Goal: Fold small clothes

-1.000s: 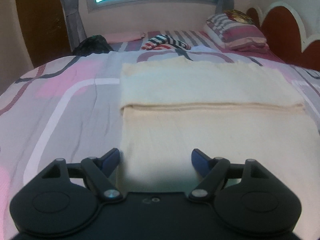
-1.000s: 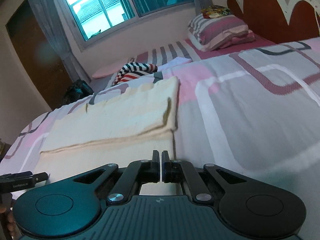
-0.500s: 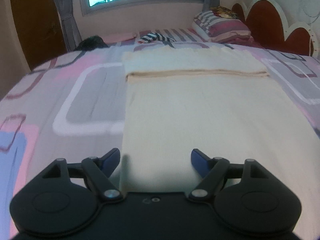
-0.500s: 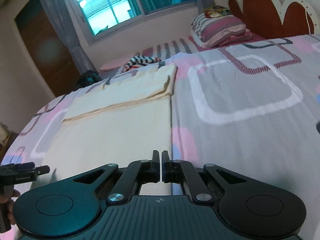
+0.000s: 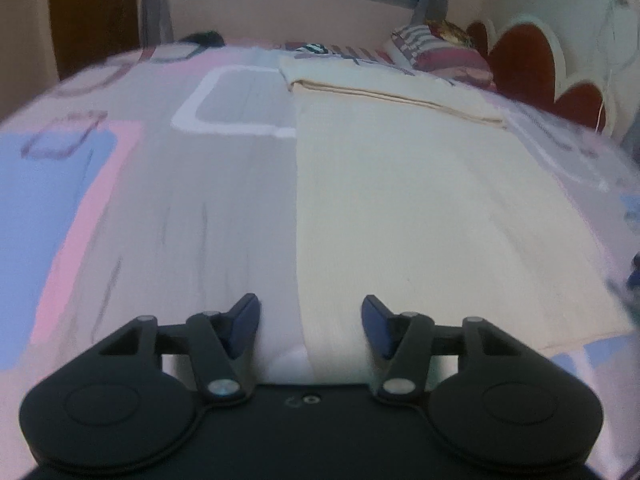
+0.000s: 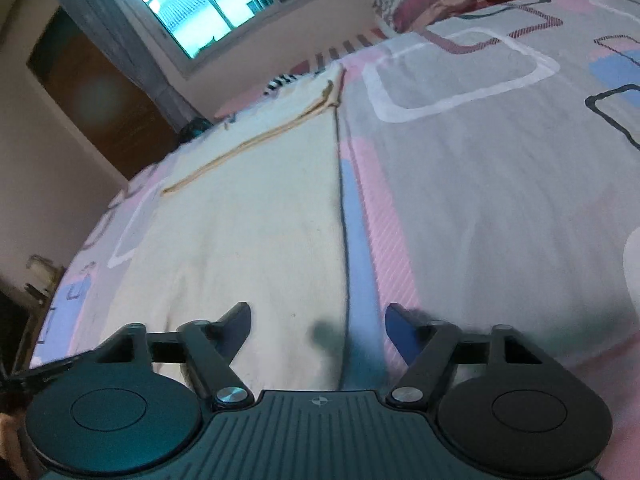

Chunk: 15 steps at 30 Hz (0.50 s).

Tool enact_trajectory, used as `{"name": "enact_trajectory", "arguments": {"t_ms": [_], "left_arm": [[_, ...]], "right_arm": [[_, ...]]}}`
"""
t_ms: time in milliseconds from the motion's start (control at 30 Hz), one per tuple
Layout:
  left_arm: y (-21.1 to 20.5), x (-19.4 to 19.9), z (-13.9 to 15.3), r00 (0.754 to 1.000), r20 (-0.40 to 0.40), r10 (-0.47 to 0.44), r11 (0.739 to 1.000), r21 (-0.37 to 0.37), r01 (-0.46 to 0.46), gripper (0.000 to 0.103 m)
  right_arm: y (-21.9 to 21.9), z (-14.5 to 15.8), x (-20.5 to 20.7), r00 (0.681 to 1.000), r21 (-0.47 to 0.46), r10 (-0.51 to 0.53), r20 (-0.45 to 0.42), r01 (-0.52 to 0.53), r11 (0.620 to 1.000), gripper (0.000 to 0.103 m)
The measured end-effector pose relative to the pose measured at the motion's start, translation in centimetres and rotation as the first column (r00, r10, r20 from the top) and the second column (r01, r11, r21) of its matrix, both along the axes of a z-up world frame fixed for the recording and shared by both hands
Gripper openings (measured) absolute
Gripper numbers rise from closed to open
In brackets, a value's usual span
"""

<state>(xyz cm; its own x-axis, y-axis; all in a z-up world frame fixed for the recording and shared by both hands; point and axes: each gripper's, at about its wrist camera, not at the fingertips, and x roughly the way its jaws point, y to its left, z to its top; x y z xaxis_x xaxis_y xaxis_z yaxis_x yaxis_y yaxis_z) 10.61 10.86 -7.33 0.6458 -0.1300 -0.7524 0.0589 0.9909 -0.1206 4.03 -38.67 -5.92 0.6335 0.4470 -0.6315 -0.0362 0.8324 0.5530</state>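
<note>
A cream cloth [image 5: 400,200] lies flat on the patterned bedspread [image 5: 192,208], its far end folded over into a doubled band. My left gripper [image 5: 310,320] hovers at the near left corner. Its jaws are closing, the cloth's left edge runs between the blue pads, and they do not press on it. In the right wrist view the same cloth [image 6: 248,220] stretches away to the left. My right gripper [image 6: 318,324] is over the near right edge with its jaws opening. The cloth's edge lies between its fingers, untouched.
Striped pillows [image 5: 440,52] and a red scalloped headboard [image 5: 540,68] stand at the far right of the bed. A striped garment [image 5: 312,48] lies beyond the cloth. A window [image 6: 200,4] and a brown door [image 6: 100,92] are behind the bed.
Both grippers have drawn back along the cloth to its near end. The right gripper, shut before, now stands open. The left jaws have narrowed and shifted to the cloth's left edge.
</note>
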Motion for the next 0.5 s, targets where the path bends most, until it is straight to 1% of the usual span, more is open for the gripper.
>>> {"name": "enact_trajectory", "arguments": {"t_ms": [67,133,167,200,233,333,400,500], "left_arm": [[0.6,-0.4,-0.1,1.0,-0.01,0.023,0.998,-0.058,-0.023,0.054],[1.2,-0.6,-0.1,0.999,-0.024,0.034,0.991,-0.126,-0.037,0.053],[1.4,-0.7,-0.2,0.999,-0.033,0.029,0.986,-0.162,-0.034,0.053],[1.6,-0.6,-0.3,0.999,-0.046,0.009,0.978,-0.207,-0.019,0.053],[1.8,-0.5,-0.5,0.998,-0.06,-0.021,0.968,-0.249,0.006,0.053],[2.2,-0.3,-0.8,0.995,-0.081,-0.063,0.951,-0.306,0.035,0.053],[2.6,0.3,-1.1,0.994,-0.09,-0.058,0.936,-0.351,0.023,0.053],[3.5,1.8,-2.0,0.995,-0.096,-0.041,0.894,-0.448,-0.006,0.053]], "right_arm": [[0.2,-0.2,-0.3,1.0,0.011,0.015,-0.015,-0.014,1.0,0.072],[0.3,-0.4,-0.5,0.999,0.036,0.029,-0.022,-0.028,0.999,0.063],[0.4,-0.5,-0.7,0.999,0.054,0.036,-0.029,-0.035,0.998,0.061],[0.4,-0.7,-0.7,0.999,0.066,0.039,-0.034,-0.037,0.997,0.058],[0.5,-0.9,-0.8,0.998,0.064,0.033,-0.044,-0.03,0.997,0.057],[0.3,-1.5,-0.8,0.998,0.069,0.017,-0.064,-0.013,0.998,0.057],[0.1,-2.0,-0.8,0.997,0.106,0.007,-0.074,0.001,0.994,0.057],[0.0,-2.3,-0.1,0.997,0.155,-0.002,-0.08,0.015,0.988,0.057]]}}
